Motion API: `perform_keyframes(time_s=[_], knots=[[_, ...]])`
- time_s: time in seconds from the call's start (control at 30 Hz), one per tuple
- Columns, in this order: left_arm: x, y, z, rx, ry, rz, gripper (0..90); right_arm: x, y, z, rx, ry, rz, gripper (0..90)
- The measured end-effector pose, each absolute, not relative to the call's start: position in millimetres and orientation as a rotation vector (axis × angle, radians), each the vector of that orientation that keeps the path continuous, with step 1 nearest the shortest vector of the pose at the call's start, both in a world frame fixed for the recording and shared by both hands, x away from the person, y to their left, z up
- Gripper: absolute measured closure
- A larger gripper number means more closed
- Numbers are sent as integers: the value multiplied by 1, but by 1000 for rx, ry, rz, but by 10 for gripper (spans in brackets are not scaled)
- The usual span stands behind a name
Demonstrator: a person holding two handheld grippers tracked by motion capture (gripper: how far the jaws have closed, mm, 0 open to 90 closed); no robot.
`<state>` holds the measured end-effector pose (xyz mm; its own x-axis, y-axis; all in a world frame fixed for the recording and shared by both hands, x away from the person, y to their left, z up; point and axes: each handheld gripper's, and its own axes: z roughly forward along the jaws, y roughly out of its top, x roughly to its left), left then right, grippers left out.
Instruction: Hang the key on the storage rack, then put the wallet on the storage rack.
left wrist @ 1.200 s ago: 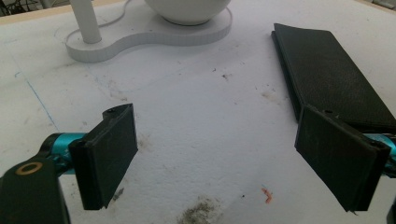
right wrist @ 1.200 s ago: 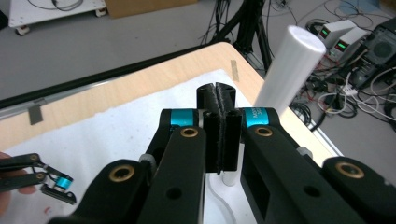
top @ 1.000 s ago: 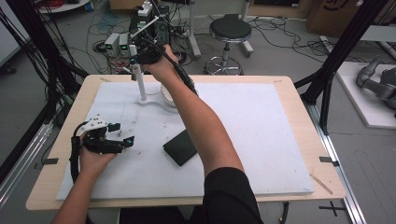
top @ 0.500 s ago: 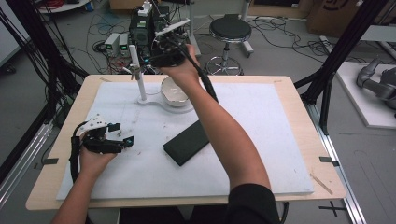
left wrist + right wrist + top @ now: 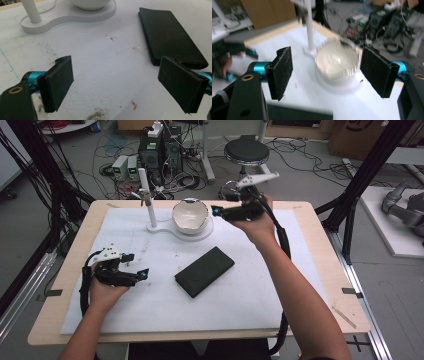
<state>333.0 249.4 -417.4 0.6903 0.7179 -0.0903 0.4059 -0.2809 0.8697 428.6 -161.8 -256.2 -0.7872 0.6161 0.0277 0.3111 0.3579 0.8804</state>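
Note:
A white bowl (image 5: pixel 190 215) sits on a white base (image 5: pixel 176 234) at the back of the mat, next to a thin white post (image 5: pixel 146 195). A flat black case (image 5: pixel 205 271) lies mid-mat. My right gripper (image 5: pixel 219 206) hovers just right of the bowl and points left at it. Its jaws have just been opening and now stand open with nothing between them. In the right gripper view the bowl (image 5: pixel 337 58) and post (image 5: pixel 309 27) lie beyond the right gripper (image 5: pixel 325 72). My left gripper (image 5: pixel 136 265) rests open at the mat's left. The case (image 5: pixel 170 37) lies ahead of the left gripper (image 5: pixel 115 80).
A white mat (image 5: pixel 250 300) covers most of the wooden table (image 5: pixel 320 270). Black frame struts (image 5: pixel 360 175) rise at both sides. Electronics and cables (image 5: pixel 160 150) and a stool (image 5: pixel 246 151) stand behind the far edge.
My right hand has swung from the top of the post rightward, past the bowl, and its jaws have gone from shut to open. The left hand has kept still.

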Motion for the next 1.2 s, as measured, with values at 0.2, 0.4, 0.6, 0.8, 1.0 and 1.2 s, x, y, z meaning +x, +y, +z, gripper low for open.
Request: perform_keyframes(time_s=[0.2, 0.4, 0.6, 0.8, 1.0, 1.2], knots=[[332, 245, -417, 1925, 858, 390, 130, 386, -202, -299, 876, 2317, 1362, 256], [332, 241, -418, 1932, 848, 384, 130, 354, -237, -347, 988, 2314, 1417, 245], [333, 239, -419, 1939, 835, 363, 130, 339, -264, -380, 1090, 2250, 1443, 241], [335, 237, -420, 1918, 830, 347, 130, 337, -272, -391, 1130, 2221, 1408, 232], [334, 238, -419, 1921, 835, 348, 130, 342, -272, -396, 1145, 2232, 1399, 220], [337, 237, -421, 1917, 843, 342, 130, 345, -270, -399, 1144, 2269, 1397, 219]])
